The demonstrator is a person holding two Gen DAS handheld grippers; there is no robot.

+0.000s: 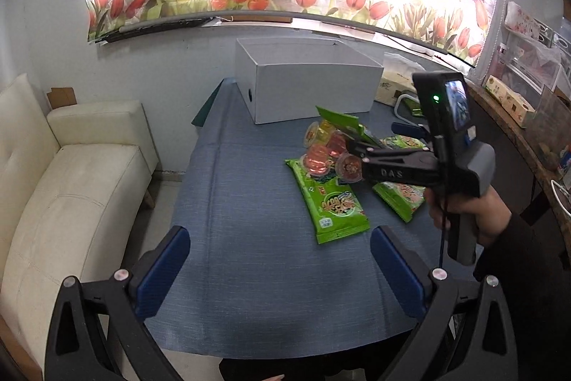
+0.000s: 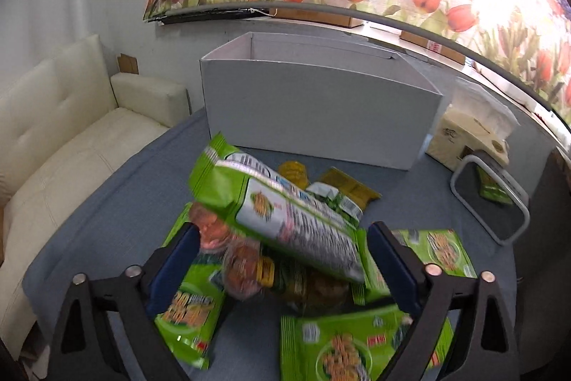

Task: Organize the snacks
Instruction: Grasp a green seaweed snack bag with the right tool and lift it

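Already the right tongs [image 2: 282, 265] gape wide around a tilted green packet [image 2: 278, 220] atop the snack heap near the bench's right edge; left tongs [image 1: 280, 268] wide, empty. Closing carelessly could scatter jelly cups [image 1: 319, 159].

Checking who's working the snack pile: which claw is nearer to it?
Right. The right claw is open amid the snack pile; the left claw hangs open over bare cloth, short of it.

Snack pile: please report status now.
Left hand-held gripper open, empty. Right hand-held gripper open over snack pile. White box behind, nothing blocking.
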